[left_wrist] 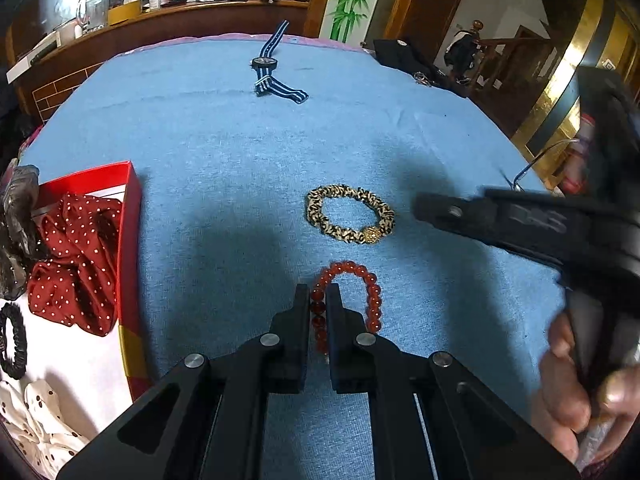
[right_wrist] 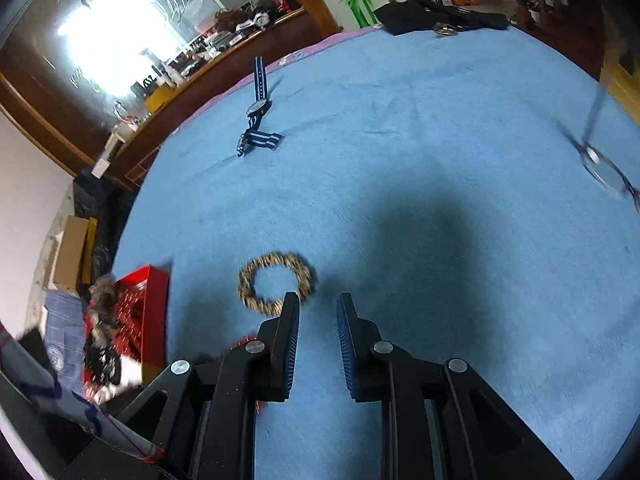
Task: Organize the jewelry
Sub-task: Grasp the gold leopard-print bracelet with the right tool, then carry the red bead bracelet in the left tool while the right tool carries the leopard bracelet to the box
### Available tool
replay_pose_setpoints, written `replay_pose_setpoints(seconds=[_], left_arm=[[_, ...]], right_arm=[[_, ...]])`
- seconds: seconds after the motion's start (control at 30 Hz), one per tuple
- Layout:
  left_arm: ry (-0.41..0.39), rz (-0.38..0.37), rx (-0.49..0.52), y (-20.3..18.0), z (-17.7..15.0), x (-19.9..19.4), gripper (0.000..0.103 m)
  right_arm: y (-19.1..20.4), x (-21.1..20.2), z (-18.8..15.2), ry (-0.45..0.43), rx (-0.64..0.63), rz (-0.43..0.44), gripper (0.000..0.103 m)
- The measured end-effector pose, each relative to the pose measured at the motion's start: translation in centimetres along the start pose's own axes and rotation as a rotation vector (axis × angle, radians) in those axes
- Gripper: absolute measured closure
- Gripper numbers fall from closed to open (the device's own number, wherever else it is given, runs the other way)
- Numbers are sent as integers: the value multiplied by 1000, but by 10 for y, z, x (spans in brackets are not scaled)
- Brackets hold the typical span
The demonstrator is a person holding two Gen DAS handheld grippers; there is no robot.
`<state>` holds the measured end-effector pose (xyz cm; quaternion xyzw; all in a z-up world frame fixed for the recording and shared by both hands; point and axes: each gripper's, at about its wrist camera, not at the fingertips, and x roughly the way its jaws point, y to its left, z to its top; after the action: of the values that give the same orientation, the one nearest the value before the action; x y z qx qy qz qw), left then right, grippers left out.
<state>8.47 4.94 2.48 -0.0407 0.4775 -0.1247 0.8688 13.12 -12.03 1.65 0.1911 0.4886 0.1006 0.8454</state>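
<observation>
A red bead bracelet (left_wrist: 374,300) lies on the blue cloth (left_wrist: 224,168), and my left gripper (left_wrist: 317,292) is shut on its left side. Just beyond it rests a leopard-print scrunchie (left_wrist: 350,216) with a gold bead. My right gripper (left_wrist: 418,206) comes in from the right, level with the scrunchie, a hand around its handle. In the right wrist view the right gripper (right_wrist: 318,300) stands open with nothing between its fingers, and the scrunchie (right_wrist: 276,282) is just ahead of the left fingertip, blurred.
A red box (left_wrist: 132,216) at the left holds a red dotted scarf (left_wrist: 76,264), a black scrunchie (left_wrist: 12,340) and a white dotted cloth. A blue-striped watch (left_wrist: 264,63) lies far back. Glasses (right_wrist: 600,164) sit at the right, and a dark cloth (right_wrist: 404,16) at the far edge.
</observation>
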Motion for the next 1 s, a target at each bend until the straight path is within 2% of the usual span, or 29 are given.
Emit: replay_pose_setpoints(seconds=[0.17,0.27,0.33,0.4,0.53,0.63,0.87,1.0], left_arm=[[1,-6,-31,7,1,-1,96],[1,-4,-32,6,1,0,96],[-5,-6,-34,6,1,-1,96],[-20,-13,-35,6,2,-3,96],[-47,-30,-32,4,1,-10,96],[-62,-38,-29,2,1,-15,96],[-89,-38,-58,5,4,-30,96],[-142,-37,-65,7,6,-56,96]], right_arm=[[11,29,3,75,-39,-40,82],[21,28,1,39,-109,-81,84],[21,28,-2,27,-132,-95,98],[18,20,-2,3,-133,-83,98],[20,-15,1,-115,-147,-34,98],[24,-31,-1,-169,-153,-9,98],[24,-41,1,-188,-134,17,98],[27,-47,-4,-217,-136,17,98]])
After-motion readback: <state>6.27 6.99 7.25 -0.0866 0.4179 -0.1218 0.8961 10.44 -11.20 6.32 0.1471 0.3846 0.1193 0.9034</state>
